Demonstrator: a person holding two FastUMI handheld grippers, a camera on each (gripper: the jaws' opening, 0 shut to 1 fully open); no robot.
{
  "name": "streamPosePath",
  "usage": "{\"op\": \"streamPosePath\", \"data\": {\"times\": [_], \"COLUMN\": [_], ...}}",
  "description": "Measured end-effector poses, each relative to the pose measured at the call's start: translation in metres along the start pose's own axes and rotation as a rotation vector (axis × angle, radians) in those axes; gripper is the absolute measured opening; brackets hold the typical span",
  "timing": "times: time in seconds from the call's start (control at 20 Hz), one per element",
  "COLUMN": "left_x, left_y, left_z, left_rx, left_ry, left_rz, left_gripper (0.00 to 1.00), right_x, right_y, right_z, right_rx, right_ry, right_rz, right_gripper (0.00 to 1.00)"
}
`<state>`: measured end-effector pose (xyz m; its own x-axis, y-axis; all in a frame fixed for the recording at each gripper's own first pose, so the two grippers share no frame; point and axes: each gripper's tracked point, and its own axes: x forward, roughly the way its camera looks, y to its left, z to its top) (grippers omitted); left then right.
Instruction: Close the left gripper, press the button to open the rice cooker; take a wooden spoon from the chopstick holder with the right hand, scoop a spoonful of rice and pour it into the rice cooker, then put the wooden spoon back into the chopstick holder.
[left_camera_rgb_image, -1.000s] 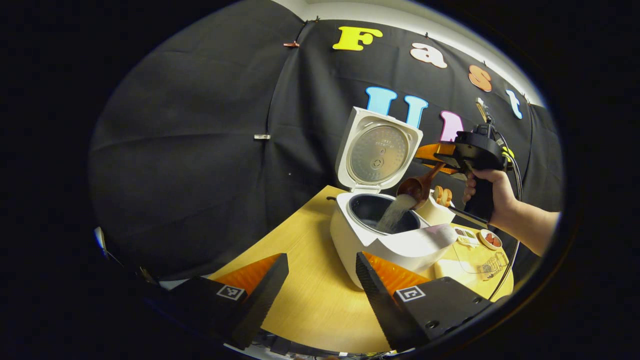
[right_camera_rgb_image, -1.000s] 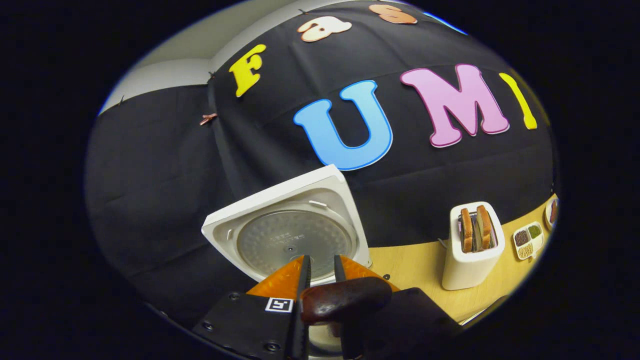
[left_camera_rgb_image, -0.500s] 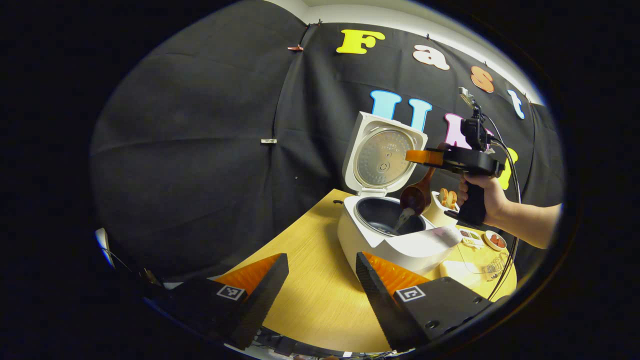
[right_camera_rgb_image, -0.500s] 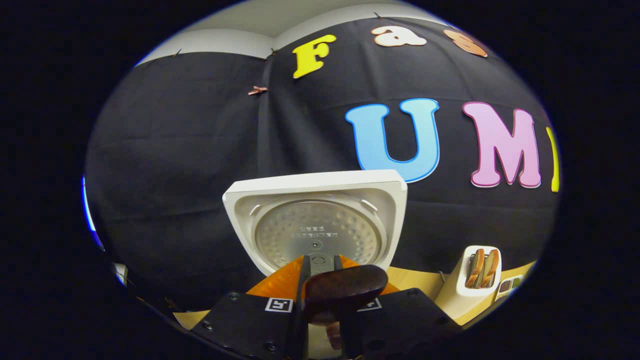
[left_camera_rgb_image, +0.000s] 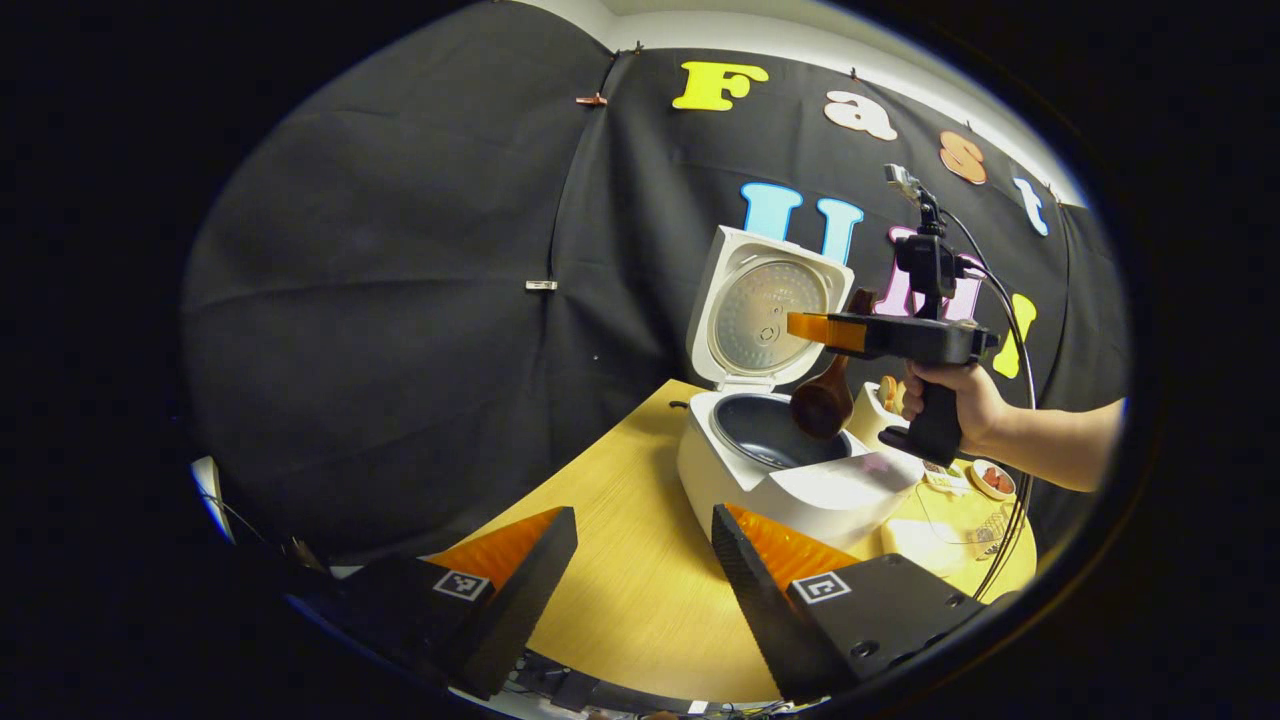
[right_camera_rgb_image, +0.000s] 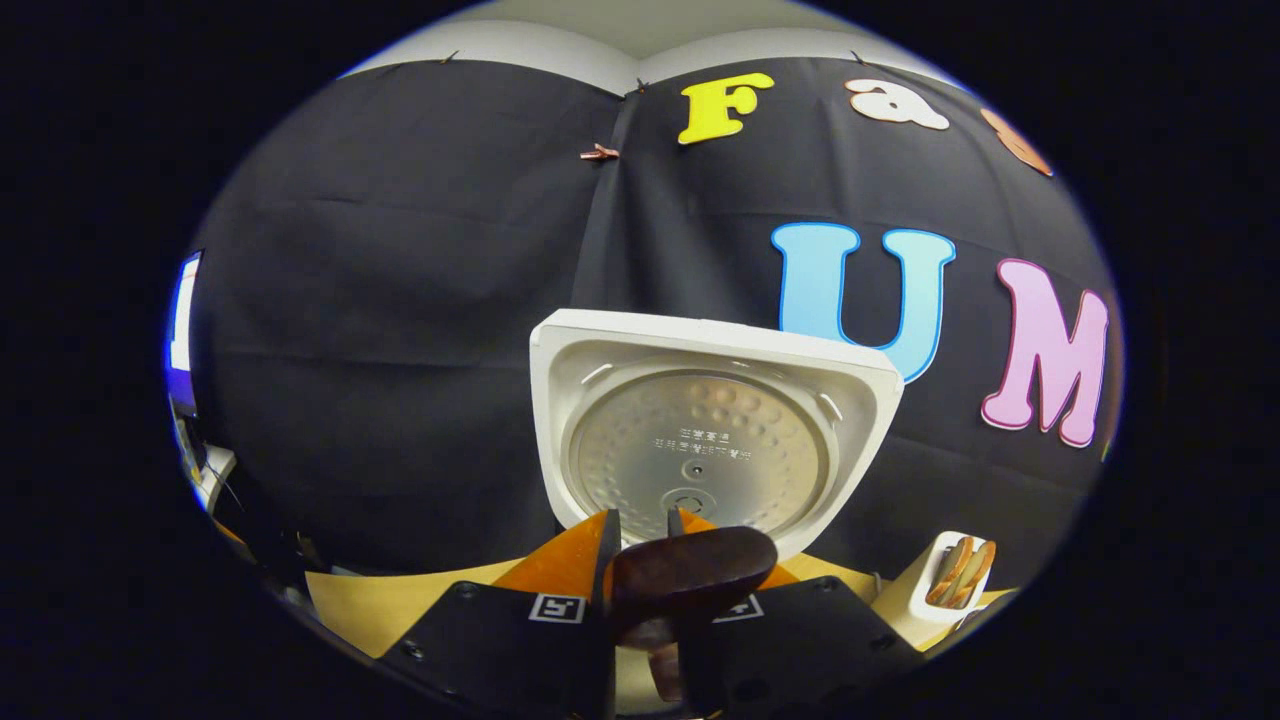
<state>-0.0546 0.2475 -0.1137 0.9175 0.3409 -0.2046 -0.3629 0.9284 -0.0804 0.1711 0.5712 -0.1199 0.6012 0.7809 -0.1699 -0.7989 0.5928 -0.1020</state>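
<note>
Above the open rice cooker (left_camera_rgb_image: 790, 470), the right gripper (left_camera_rgb_image: 815, 328) is clamping the wooden spoon (left_camera_rgb_image: 825, 400), while the left gripper (left_camera_rgb_image: 640, 560) is gaping wide before the cooker.

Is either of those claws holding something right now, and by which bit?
The right gripper holds the wooden spoon by its handle end. The left gripper is open, holding nothing.

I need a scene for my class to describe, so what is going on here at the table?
A person's hand holds the right hand-held gripper, which is shut on a wooden spoon hanging bowl-down above the open rice cooker. The cooker's lid stands raised. The left hand-held gripper is open over the table, holding nothing. A toaster stands beside the cooker.
</note>
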Motion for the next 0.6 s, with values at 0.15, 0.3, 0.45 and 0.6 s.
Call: {"op": "streamPosePath", "data": {"times": [0.15,0.3,0.45,0.6], "left_x": [-0.004,-0.007,-0.008,-0.011], "left_y": [0.000,-0.009,-0.026,-0.049], "left_z": [0.000,0.003,0.008,0.013], "left_rx": [0.004,0.009,0.021,0.044], "left_ry": [-0.005,-0.011,-0.021,-0.031], "left_rz": [0.002,-0.009,-0.037,-0.079], "left_gripper": [0.94,0.94,0.94,0.94], "right_x": [-0.009,-0.027,-0.056,-0.094], "right_y": [-0.018,-0.045,-0.082,-0.122], "right_z": [0.016,0.028,0.042,0.055], "right_rx": [0.148,0.294,0.354,0.394], "right_ry": [-0.015,-0.017,-0.049,-0.088], "right_rz": [-0.034,-0.080,-0.142,-0.206], "right_gripper": [0.25,0.25,0.24,0.24]}}
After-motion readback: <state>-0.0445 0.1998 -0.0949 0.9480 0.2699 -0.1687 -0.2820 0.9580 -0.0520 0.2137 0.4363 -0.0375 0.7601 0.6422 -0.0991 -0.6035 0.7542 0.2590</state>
